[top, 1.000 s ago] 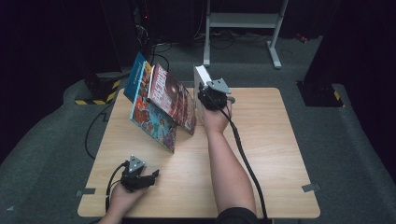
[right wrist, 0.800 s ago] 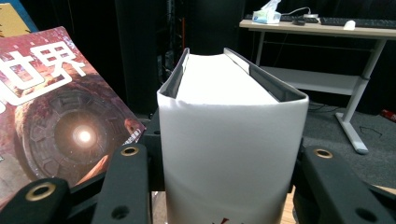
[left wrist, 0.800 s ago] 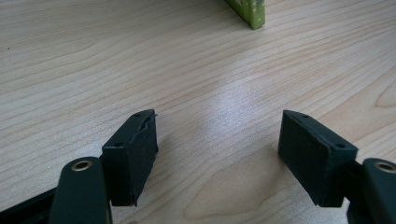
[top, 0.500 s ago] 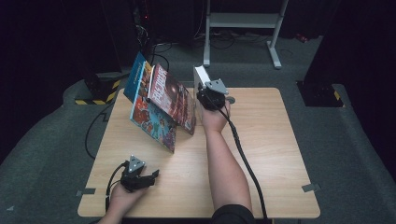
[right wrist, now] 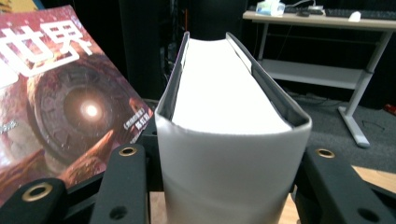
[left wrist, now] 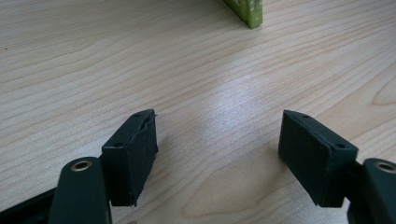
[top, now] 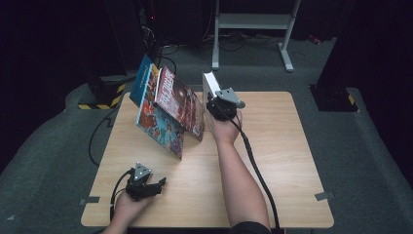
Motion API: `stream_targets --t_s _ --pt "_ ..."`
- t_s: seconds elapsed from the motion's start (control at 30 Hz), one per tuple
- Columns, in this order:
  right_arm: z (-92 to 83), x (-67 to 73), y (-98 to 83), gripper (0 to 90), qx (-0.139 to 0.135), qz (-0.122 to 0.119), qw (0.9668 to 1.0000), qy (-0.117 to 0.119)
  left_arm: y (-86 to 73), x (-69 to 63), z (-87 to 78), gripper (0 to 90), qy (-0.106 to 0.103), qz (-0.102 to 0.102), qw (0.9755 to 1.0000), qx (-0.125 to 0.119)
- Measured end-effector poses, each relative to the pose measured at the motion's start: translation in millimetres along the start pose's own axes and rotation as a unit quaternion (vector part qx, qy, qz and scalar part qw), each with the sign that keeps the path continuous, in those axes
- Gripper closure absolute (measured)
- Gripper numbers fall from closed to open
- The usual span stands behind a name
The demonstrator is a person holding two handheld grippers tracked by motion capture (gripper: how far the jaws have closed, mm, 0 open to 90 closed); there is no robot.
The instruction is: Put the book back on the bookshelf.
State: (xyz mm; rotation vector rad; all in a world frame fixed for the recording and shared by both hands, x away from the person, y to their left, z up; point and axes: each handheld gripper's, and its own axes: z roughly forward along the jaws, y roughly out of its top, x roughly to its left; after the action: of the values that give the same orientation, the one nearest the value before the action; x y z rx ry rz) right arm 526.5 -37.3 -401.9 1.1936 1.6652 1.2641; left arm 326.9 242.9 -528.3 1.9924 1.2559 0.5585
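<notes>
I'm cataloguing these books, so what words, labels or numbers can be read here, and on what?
"世界": large white characters on the red book's cover, beside the white book gripped by the right hand-held gripper.
Small white text lower on that red cover: too small to read.
Red lettering on the same cover in the high view: blurred.
Blue book spine text: too small to read.
Colourful front book: no legible text.

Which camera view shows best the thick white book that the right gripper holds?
The right gripper view: the white book stands close between the fingers, page edges visible. In the high view it is small, partly behind the right gripper.
</notes>
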Motion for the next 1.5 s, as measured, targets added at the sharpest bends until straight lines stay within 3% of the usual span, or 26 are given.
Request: stream_targets --t_s 0.5,0.83,1.0,1.17,1.33,1.5 --pt "-8.7 -8.6 -1.0 51.2 0.022 0.009 0.9996 0.012 0.5 -1.8 0.6 28.4 0.007 0.006 1.0 0.001" --pt "-6.4 -15.5 5.2 43.7 0.035 0.028 0.9987 0.026 0.5 -1.8 0.6 28.4 0.007 0.006 1.0 0.001" --pt "-2.6 -14.9 7.0 47.1 0.047 0.028 0.998 0.032 0.4 -1.7 0.6 28.3 0.007 0.006 1.0 0.001" --pt "-2.6 -9.0 8.9 53.3 0.053 0.016 0.9984 0.009 0.4 -1.7 0.6 28.3 0.006 0.006 1.0 0.001" --pt "-2.4 -4.8 9.9 54.2 0.05 0.003 0.9988 0.005 0.4 -1.4 0.6 28.3 0.005 0.007 1.0 0.001" --pt "-0.6 -3.5 11.5 54.3 0.046 0.011 0.9989 -0.009 0.3 -1.1 0.7 28.3 0.004 0.006 1.0 -0.001"
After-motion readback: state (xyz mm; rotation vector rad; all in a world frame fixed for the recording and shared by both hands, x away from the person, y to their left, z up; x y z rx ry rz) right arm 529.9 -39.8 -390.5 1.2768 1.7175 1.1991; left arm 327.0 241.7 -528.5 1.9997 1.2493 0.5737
